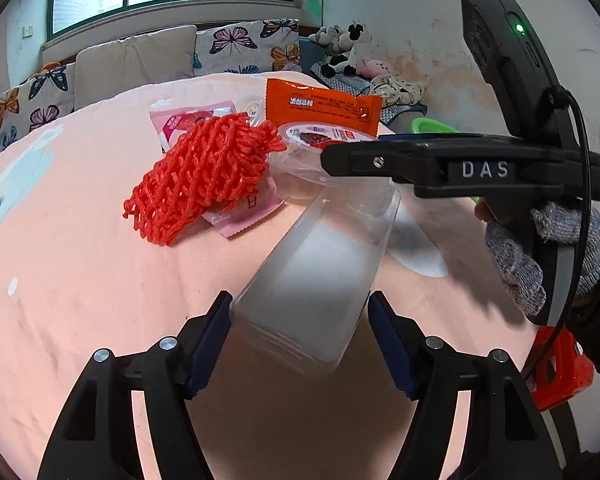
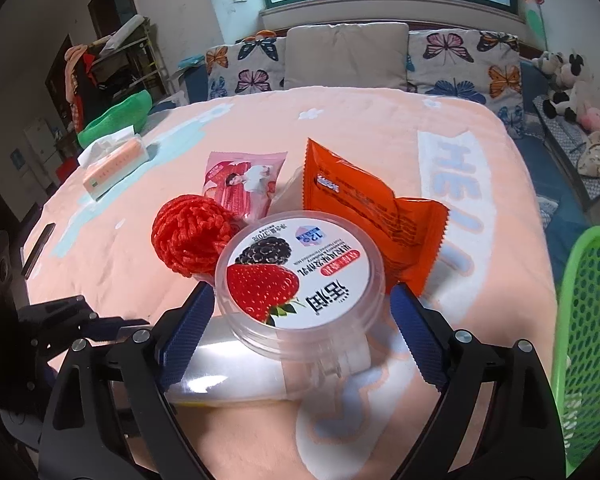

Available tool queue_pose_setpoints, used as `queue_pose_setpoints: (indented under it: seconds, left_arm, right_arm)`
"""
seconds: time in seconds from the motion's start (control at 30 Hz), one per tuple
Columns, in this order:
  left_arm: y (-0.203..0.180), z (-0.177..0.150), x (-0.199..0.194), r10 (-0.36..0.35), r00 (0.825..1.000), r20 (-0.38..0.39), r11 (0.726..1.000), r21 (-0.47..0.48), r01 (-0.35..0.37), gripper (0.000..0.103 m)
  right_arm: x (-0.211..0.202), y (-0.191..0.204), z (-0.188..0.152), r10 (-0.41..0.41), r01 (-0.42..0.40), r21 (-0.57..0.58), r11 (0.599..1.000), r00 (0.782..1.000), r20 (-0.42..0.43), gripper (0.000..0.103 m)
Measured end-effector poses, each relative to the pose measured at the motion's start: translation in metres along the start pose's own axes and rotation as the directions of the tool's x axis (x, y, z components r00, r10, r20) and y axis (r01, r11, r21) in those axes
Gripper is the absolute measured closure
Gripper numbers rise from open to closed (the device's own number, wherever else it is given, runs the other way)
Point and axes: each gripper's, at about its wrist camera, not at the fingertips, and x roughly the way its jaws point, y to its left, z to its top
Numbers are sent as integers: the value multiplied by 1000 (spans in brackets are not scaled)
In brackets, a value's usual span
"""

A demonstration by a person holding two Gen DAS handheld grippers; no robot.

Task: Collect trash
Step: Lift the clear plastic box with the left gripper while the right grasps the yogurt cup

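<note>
A clear plastic jar [image 1: 320, 264] lies tilted over the peach bed cover [image 1: 80, 280]. My left gripper [image 1: 300, 320] is shut on its base, both blue pads against its walls. The jar's round lid [image 2: 300, 276], labelled with a strawberry and blackberries, sits between the fingers of my right gripper [image 2: 300, 300]. Those jaws stand open, a thin gap on each side of the lid. In the left wrist view the right gripper [image 1: 340, 158] comes in from the right, held by a gloved hand [image 1: 540, 256]. Behind the jar lie a red foam net [image 2: 192, 236], an orange wrapper [image 2: 360, 208] and a pink wrapper [image 2: 244, 184].
A green mesh basket [image 2: 584, 340] stands at the bed's right edge. A tissue box [image 2: 116, 164] and a dark flat device [image 2: 38, 250] lie on the left side of the bed. Butterfly pillows [image 2: 460, 64] line the far edge under the window.
</note>
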Motion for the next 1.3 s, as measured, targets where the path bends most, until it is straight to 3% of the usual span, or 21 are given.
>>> queue_pose_setpoints:
  seconds: [0.37, 0.63, 1.3]
  left_arm:
    - [3, -8, -1, -8, 1000, 0, 1000, -10, 8, 32]
    - [0, -5, -11, 6, 1000, 24, 1000, -7, -6, 40]
    - [-30, 61, -58, 29, 994, 108, 998, 45, -34, 44]
  right_arm:
    - [6, 0, 2, -2, 2, 1, 1000, 1000, 0, 15]
    - [-10, -6, -3, 0, -1, 36, 999, 1000, 31, 15]
    - [-88, -44, -36, -59, 41, 149, 988, 991, 120, 16]
